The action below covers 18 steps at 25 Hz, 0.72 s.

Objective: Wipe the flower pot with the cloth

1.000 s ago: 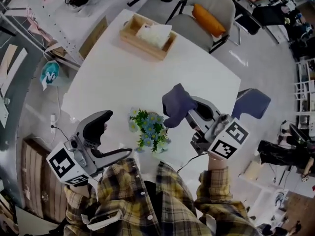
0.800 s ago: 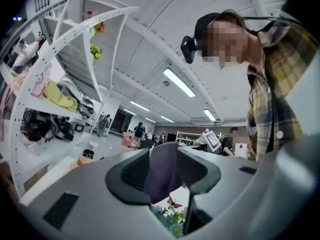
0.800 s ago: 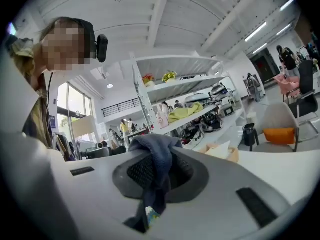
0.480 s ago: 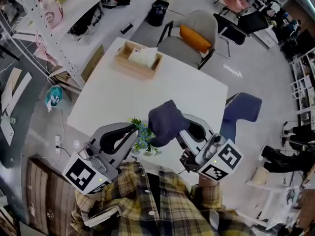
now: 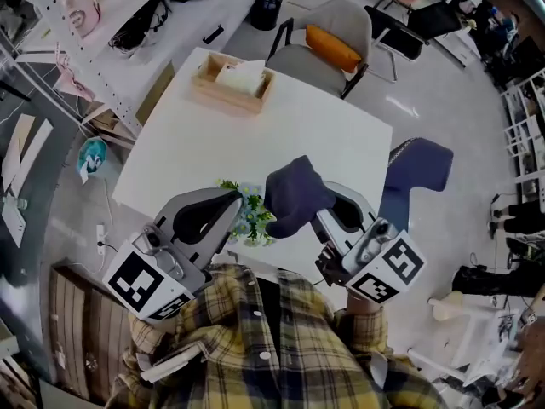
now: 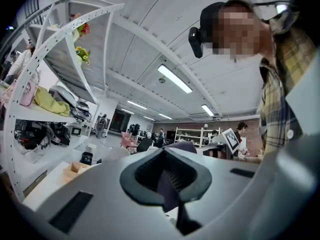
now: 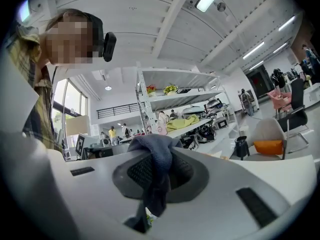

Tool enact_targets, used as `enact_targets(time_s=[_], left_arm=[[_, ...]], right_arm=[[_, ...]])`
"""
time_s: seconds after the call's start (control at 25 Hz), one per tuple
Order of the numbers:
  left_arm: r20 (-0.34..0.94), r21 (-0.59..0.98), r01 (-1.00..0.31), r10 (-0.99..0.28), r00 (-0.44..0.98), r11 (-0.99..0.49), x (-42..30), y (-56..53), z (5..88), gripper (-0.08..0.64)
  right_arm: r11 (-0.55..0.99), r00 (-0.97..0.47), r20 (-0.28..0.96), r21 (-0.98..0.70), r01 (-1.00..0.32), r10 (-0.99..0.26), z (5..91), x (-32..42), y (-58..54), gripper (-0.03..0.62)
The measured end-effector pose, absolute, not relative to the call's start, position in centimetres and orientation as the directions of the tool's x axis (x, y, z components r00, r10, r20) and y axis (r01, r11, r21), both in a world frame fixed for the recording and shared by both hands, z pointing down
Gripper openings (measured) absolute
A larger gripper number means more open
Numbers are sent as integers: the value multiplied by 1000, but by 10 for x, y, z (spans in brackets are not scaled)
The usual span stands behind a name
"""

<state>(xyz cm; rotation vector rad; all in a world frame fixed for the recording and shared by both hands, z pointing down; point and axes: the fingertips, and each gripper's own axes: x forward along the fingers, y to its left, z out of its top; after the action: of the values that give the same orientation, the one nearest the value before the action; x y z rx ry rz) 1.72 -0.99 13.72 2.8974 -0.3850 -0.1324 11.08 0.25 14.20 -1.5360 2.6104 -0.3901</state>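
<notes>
White desk (image 5: 255, 126) in an open workroom, with shelving along the left side. A wooden box (image 5: 232, 83) sits at the desk's far left corner. Beyond the far edge stands a chair with an orange cushion (image 5: 328, 37), and there is a blue chair (image 5: 417, 173) off to the right.

The flower pot (image 5: 254, 218) stands near the desk's near edge, between our two tools. We see only its blue flowers and green leaves. The pot wall is hidden under foliage and cloth.

The right gripper (image 5: 328, 220) pinches the cloth (image 5: 294, 196), a dark blue bunch bulging past the tips. It hangs just right of the flowers, perhaps touching them. In the right gripper view the cloth (image 7: 157, 169) is squeezed between the pads, with a tail trailing below.

The left gripper (image 5: 232, 204) sits just left of the plant with its tips pressed together and nothing pinched. Through the hollow behind the tips, its own view shows a strip of the cloth.

Handling, as we judge it:
- **Cloth:** it looks soft, limp and light. It will fold round a curve easily, and the loose bulge is the part to wipe with.
- **Pot:** it looks small and probably light, so it is apt to slide or tip on the smooth desk, and the near edge is close.
- **Hold:** we would take the pot low on the wall, below the leaves, with the left gripper spread first.
- **Flowers:** they look delicate, so we would keep the jaws and the wiping strokes off them.
</notes>
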Motion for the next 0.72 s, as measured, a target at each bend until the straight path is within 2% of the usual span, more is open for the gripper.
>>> enact_targets(time_s=[0.72], left_arm=[[-15, 252, -244, -256, 967, -936, 32, -5, 155, 9]], right_arm=[[444, -480, 86, -271, -854, -873, 158, 120, 7, 23]])
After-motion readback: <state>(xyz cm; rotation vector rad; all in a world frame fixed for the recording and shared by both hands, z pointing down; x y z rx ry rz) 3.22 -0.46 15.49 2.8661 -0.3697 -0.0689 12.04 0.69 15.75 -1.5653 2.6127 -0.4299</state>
